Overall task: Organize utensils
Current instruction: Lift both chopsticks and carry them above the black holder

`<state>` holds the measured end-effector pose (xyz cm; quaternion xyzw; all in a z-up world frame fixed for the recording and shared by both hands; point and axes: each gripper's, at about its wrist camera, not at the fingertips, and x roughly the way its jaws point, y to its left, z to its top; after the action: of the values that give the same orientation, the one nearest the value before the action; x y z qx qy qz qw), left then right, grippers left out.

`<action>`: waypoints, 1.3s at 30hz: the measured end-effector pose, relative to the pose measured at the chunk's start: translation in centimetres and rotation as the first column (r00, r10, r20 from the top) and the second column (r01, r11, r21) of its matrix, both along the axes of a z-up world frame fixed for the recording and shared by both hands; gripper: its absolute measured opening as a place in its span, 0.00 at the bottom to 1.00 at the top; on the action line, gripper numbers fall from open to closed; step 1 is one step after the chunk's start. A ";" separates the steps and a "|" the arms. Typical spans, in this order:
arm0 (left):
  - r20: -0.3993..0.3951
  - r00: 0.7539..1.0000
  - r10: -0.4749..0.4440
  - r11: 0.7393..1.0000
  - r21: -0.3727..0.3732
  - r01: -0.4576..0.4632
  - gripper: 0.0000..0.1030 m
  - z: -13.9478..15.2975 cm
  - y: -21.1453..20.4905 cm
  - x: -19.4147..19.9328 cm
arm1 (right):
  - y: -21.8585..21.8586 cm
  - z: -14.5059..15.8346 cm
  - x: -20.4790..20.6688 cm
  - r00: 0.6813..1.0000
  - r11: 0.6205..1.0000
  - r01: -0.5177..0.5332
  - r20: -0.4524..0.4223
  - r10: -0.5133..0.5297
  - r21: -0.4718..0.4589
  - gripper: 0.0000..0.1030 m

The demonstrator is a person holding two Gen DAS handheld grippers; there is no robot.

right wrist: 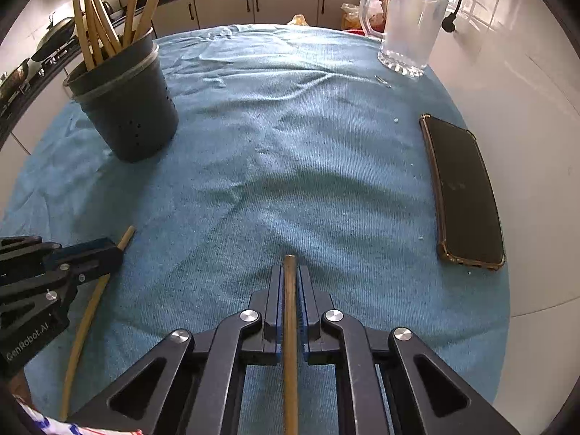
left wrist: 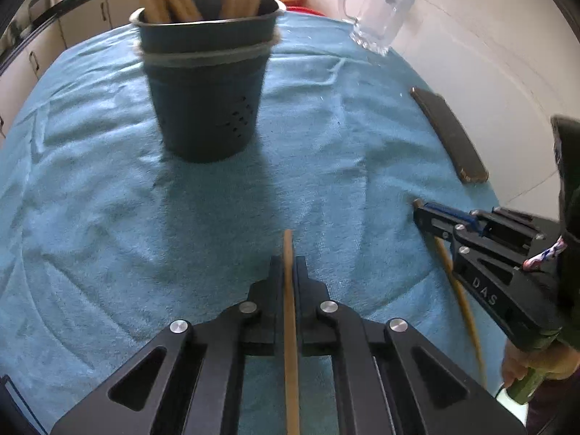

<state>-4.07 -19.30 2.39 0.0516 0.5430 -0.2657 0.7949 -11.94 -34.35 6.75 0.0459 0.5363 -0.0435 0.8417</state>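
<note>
A dark utensil holder (left wrist: 204, 87) with several wooden sticks in it stands on the blue towel (left wrist: 108, 199); it also shows in the right wrist view (right wrist: 127, 105) at the far left. My left gripper (left wrist: 289, 264) is shut on a wooden stick (left wrist: 290, 326), held just above the towel, in front of the holder. My right gripper (right wrist: 290, 275) is shut on another wooden stick (right wrist: 290, 344), to the right of the left gripper. The right gripper shows in the left wrist view (left wrist: 422, 214), and the left gripper in the right wrist view (right wrist: 112, 248).
A black phone (right wrist: 462, 192) lies on the towel's right edge. A glass mug (right wrist: 407, 25) stands at the far right. The towel (right wrist: 290, 145) covers a white counter (right wrist: 525, 108). Kitchen cabinets (right wrist: 253, 3) run behind.
</note>
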 end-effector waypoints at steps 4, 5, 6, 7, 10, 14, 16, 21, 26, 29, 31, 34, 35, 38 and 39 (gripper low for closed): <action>0.057 0.998 0.035 0.997 -0.064 -0.031 0.05 2.7 1.8 -0.8 | -0.3 2.5 -0.9 0.996 0.998 0.010 0.094 -0.015 0.055 0.07; 0.071 0.997 0.039 0.996 -0.077 -0.034 0.05 3.4 2.1 -1.1 | -0.3 3.5 -1.3 0.992 0.998 0.009 0.122 -0.016 0.057 0.07; 0.087 0.995 0.044 0.995 -0.088 -0.036 0.05 4.1 2.5 -1.4 | -0.3 4.5 -1.7 0.989 0.998 0.007 0.150 -0.015 0.056 0.07; 0.108 0.993 0.049 0.994 -0.099 -0.038 0.05 5.0 2.9 -1.9 | -0.2 5.1 -2.0 0.985 0.998 0.004 0.171 -0.013 0.056 0.07; 0.179 0.982 0.061 0.990 -0.137 -0.037 0.05 7.9 4.0 -3.3 | 0.4 8.0 -3.3 0.967 0.999 -0.003 0.254 -0.008 0.044 0.07; 0.280 0.957 0.080 0.983 -0.182 -0.029 0.05 11.4 5.2 -5.7 | 1.5 10.9 -5.0 0.941 0.999 -0.010 0.337 -0.001 0.031 0.07; 0.316 0.944 0.089 0.980 -0.200 -0.026 0.05 12.6 6.0 -6.9 | 1.8 11.9 -5.8 0.928 1.000 -0.013 0.372 0.003 0.022 0.07; 0.377 0.921 0.102 0.973 -0.231 -0.013 0.05 14.4 7.5 -9.8 | 2.5 14.0 -8.6 0.899 1.000 -0.012 0.439 0.001 0.021 0.07; 0.411 0.904 0.115 0.967 -0.255 -0.007 0.05 15.3 9.1 -12.5 | 2.9 14.9 -10.5 0.883 0.999 -0.014 0.470 -0.002 0.031 0.07; 0.435 0.892 0.122 0.965 -0.263 -0.003 0.05 15.9 9.7 -13.8 | 3.1 15.5 -11.3 0.875 0.999 -0.021 0.484 -0.001 0.039 0.07; 0.457 0.880 0.126 0.964 -0.267 0.001 0.05 16.4 10.0 -14.6 | 3.3 15.8 -11.8 0.870 0.999 -0.026 0.494 0.003 0.040 0.07; 0.477 0.869 0.132 0.961 -0.278 0.006 0.05 17.0 10.3 -15.5 | 3.7 16.3 -12.5 0.859 0.999 -0.033 0.512 0.010 0.035 0.07; 0.480 0.867 0.134 0.959 -0.282 0.008 0.05 17.1 10.4 -15.7 | 3.9 16.5 -12.7 0.855 0.999 -0.037 0.518 0.013 0.035 0.07; 0.482 0.864 0.142 0.954 -0.299 0.011 0.05 17.5 10.7 -16.1 | 4.2 17.1 -13.1 0.846 0.998 -0.047 0.533 0.022 0.034 0.07; 0.482 0.864 0.144 0.952 -0.306 0.012 0.05 17.6 10.8 -16.2 | 4.2 17.3 -13.2 0.843 0.998 -0.049 0.538 0.023 0.034 0.07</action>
<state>-20.30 -8.52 20.01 -0.0208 0.2741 -0.2944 0.9153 -25.12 -30.14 24.06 0.0657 0.2809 -0.0004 0.9575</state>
